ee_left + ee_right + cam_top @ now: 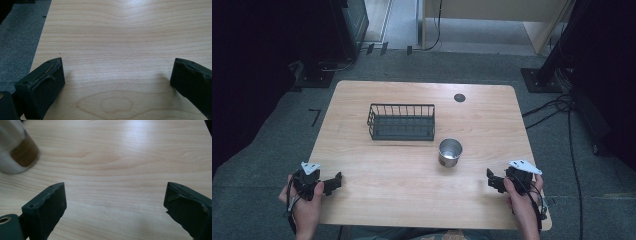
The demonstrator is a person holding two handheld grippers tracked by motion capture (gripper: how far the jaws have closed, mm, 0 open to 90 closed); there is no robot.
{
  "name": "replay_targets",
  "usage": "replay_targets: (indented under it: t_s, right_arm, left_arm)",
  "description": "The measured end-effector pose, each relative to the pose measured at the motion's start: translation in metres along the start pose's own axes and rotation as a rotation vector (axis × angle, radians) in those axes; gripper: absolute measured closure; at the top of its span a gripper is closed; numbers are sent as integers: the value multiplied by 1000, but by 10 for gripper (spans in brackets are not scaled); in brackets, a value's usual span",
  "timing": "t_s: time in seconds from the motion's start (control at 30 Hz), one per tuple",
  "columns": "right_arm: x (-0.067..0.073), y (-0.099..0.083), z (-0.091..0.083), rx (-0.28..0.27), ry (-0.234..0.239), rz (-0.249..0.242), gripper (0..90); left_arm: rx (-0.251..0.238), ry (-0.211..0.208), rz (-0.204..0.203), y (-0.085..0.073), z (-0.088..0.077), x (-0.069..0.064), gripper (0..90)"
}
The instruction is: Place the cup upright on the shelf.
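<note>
Standing upright near the middle of the pale wooden table (377, 170), mouth up: small shiny steel cup (450, 152), just in front of and to the right of the black wire basket (401, 121), apart from it, free all round for a side-on pinch. Nearest to it, right gripper (490, 180) at the near right edge, jaws spread wide, nothing between them, cup blurred at upper left (17, 152) in its own view, so probably not yet lined up. Parked low at the near left edge, left gripper (334, 181), jaws likewise apart over bare wood. Farther back, dark round grommet (459, 97).
</note>
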State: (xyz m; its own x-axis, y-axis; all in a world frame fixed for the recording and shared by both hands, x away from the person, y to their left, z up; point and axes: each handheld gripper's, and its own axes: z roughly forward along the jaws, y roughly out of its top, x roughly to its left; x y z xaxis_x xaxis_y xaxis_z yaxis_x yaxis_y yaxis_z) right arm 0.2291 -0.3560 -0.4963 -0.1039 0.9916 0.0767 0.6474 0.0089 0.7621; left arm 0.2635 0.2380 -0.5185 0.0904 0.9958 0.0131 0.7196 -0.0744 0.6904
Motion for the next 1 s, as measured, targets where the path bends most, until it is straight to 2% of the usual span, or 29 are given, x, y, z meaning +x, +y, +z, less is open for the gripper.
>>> replay_targets:
  t_s: [0.1,0.13,0.6,0.8,1.0]
  right_arm:
    - [5,5,-1,-4,16,-6,43]
    - [10,9,-2,-13,37,-14,43]
    - [46,38,-1,-40,141,-84,43]
    - [62,46,1,-47,188,-115,43]
    - [73,51,5,-47,226,-124,43]
  left_arm:
    - [0,0,0,0,0,0,0]
    - [0,0,0,0,0,0,0]
    - [0,0,0,0,0,0,0]
    - [0,0,-1,0,0,0,0]
    - [0,0,-1,0,0,0,0]
